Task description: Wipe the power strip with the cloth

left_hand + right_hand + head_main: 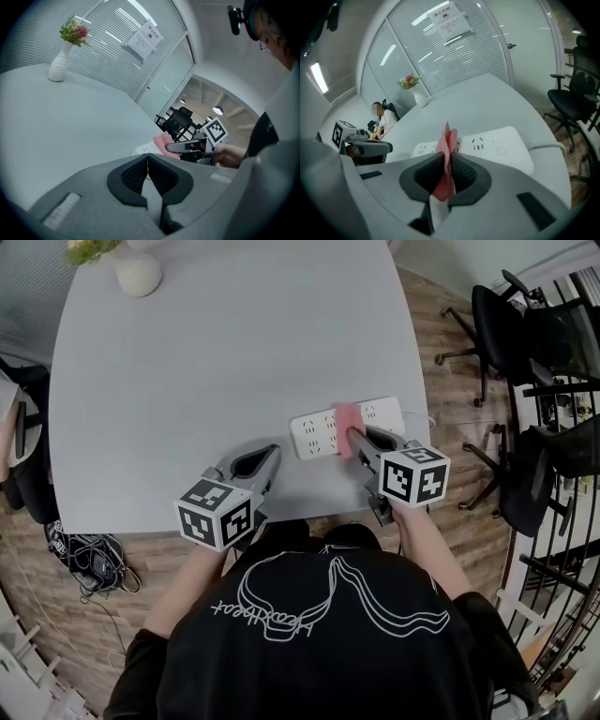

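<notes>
A white power strip [347, 426] lies near the table's front right edge, its cord running off to the right. My right gripper [357, 439] is shut on a pink cloth [348, 424], which rests across the strip's middle. In the right gripper view the folded pink cloth [447, 154] stands pinched between the jaws, with the power strip [497, 147] just beyond. My left gripper [272, 457] hovers above the table to the strip's left, shut with nothing in it. The left gripper view shows the pink cloth [161, 140] and the other gripper off to the right.
A white vase [138, 273] with flowers stands at the table's far left corner. Black office chairs [506, 324] stand on the wooden floor to the right. Cables [89, 559] lie on the floor at the left. The grey table [225, 362] stretches ahead.
</notes>
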The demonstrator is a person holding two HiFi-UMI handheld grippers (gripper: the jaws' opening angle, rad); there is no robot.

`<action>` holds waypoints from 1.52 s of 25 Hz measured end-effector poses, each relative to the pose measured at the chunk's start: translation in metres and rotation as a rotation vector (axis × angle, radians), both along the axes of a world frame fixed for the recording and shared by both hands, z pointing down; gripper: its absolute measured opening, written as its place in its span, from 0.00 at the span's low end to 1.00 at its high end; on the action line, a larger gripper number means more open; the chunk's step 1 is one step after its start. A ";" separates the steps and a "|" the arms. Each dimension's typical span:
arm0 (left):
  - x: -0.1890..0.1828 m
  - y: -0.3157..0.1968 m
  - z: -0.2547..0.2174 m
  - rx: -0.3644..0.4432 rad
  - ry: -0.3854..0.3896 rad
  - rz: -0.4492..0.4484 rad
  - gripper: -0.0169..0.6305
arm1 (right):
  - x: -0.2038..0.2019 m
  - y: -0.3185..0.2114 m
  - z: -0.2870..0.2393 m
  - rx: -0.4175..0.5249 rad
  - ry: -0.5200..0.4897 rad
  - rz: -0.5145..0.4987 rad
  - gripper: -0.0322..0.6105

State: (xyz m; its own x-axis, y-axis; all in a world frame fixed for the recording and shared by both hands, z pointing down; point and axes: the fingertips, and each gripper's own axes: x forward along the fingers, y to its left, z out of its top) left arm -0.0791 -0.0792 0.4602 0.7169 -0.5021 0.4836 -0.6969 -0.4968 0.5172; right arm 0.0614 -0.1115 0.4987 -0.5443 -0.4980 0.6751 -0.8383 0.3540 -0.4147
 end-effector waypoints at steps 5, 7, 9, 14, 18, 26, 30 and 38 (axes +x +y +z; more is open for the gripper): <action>0.003 -0.004 0.000 -0.003 -0.005 0.003 0.05 | 0.018 -0.007 0.000 0.006 0.028 0.024 0.13; 0.003 -0.007 0.000 -0.005 -0.007 0.002 0.05 | 0.025 -0.010 0.000 0.004 0.035 0.035 0.13; 0.004 -0.007 -0.001 -0.003 -0.009 0.002 0.05 | 0.033 -0.010 -0.001 0.005 0.043 0.047 0.13; 0.004 -0.008 -0.005 0.003 -0.015 0.003 0.05 | 0.047 -0.012 -0.002 0.005 0.047 0.076 0.13; 0.006 -0.006 -0.008 0.010 -0.022 0.007 0.05 | 0.058 -0.011 -0.002 0.008 0.055 0.094 0.13; 0.012 -0.008 -0.007 0.006 -0.022 0.015 0.05 | 0.085 -0.015 -0.002 0.033 0.119 0.113 0.13; 0.014 -0.005 -0.007 0.004 -0.024 0.019 0.05 | 0.099 -0.016 -0.003 0.045 0.155 0.115 0.14; 0.015 -0.003 -0.007 0.000 -0.025 0.022 0.05 | 0.117 -0.019 -0.005 0.081 0.240 0.121 0.14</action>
